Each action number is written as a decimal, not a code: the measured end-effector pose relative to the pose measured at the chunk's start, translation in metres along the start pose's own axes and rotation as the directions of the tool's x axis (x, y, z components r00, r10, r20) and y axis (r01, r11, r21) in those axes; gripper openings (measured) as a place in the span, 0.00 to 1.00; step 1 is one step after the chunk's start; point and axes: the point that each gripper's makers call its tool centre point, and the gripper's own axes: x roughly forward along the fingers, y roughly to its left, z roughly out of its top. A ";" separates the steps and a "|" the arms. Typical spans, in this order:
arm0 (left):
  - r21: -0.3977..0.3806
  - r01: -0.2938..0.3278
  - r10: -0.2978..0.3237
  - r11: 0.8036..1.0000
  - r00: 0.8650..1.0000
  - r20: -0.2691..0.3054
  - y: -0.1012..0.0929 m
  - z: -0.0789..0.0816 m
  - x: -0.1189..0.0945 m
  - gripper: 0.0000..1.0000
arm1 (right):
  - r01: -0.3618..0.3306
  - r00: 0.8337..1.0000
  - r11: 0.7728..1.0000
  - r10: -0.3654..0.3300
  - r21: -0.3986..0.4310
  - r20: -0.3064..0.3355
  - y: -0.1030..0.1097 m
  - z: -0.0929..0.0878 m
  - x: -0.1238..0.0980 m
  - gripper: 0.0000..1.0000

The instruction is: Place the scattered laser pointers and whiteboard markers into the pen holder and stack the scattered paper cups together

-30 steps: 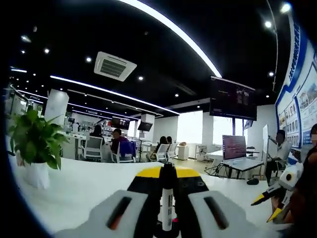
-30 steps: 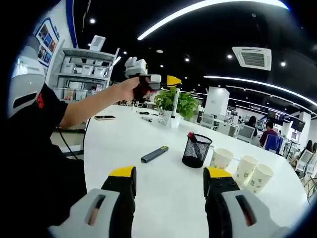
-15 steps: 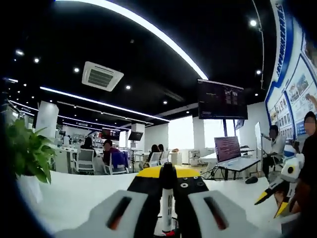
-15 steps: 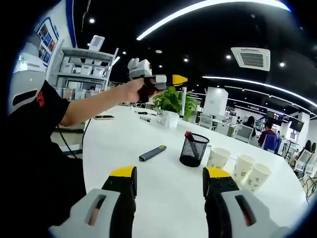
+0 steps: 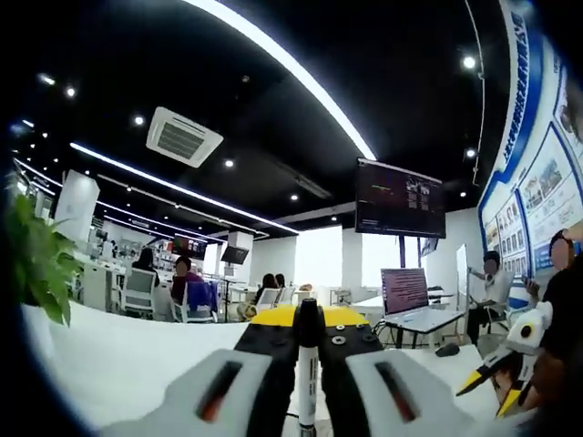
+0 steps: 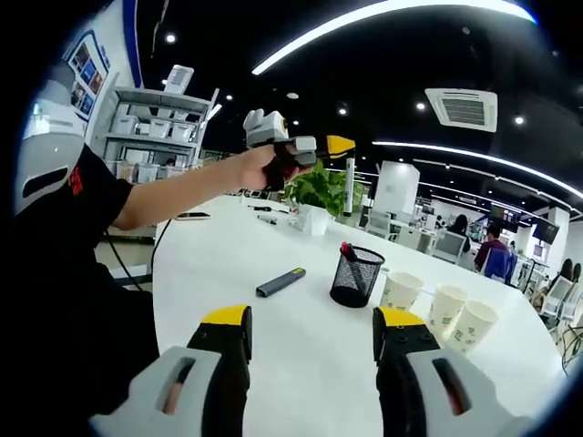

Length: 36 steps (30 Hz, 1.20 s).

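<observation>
Up above the desk (image 6: pixel 301 337), I see my left tongs (image 6: pixel 335 146) raised in the right gripper view, clamped on a whiteboard marker (image 6: pixel 348 176) that hangs roughly upright below the yellow tips, in front of the potted plant (image 6: pixel 319 189). Left gripper view confirms it: left tongs (image 5: pixel 308 320) pinched onto the marker (image 5: pixel 306 364), which runs along between the jaws. Right tongs (image 6: pixel 310 320) are wide apart, nothing between them, low over the white desk. Mesh pen holder (image 6: pixel 354 277) stands mid-desk with a red-capped marker (image 6: pixel 347 249) already in it. Dark laser pointer (image 6: pixel 281 281) lies flat just left of the holder, not touching. Three paper cups (image 6: pixel 444 311) stand upright in a row to the holder's right, unstacked.
</observation>
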 end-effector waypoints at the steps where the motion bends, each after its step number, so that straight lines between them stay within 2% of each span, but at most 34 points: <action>1: -0.007 0.001 -0.001 1.000 1.000 0.003 0.000 0.000 0.001 0.10 | 0.001 1.000 1.000 -0.001 0.001 0.000 0.000 0.000 0.000 0.56; 5: -0.028 0.010 -0.009 1.000 1.000 0.023 -0.002 0.000 0.004 0.09 | 0.003 1.000 1.000 -0.003 0.000 0.002 -0.002 0.000 -0.002 0.56; 12: 0.010 0.025 -0.026 1.000 0.998 0.065 -0.007 0.000 0.008 0.10 | 0.008 1.000 1.000 -0.008 0.011 0.002 -0.005 -0.004 -0.002 0.56; 17: 0.029 0.010 -0.012 1.000 0.998 0.059 -0.002 -0.004 0.011 0.10 | 0.006 1.000 1.000 -0.006 0.011 -0.002 -0.005 -0.005 -0.001 0.56; 20: 0.029 -0.011 0.010 1.000 0.999 0.043 0.007 -0.022 0.011 0.10 | 0.007 1.000 1.000 -0.007 0.013 0.004 -0.005 -0.004 -0.001 0.56; 24: 0.031 -0.025 0.024 0.999 0.999 0.033 0.012 -0.032 0.008 0.10 | 0.007 1.000 1.000 -0.007 0.014 -0.001 -0.005 -0.006 -0.002 0.56; 36: 0.085 -0.044 0.044 0.995 0.999 0.000 0.016 -0.037 0.007 0.10 | 0.004 1.000 1.000 -0.004 0.014 -0.001 -0.004 -0.006 0.000 0.56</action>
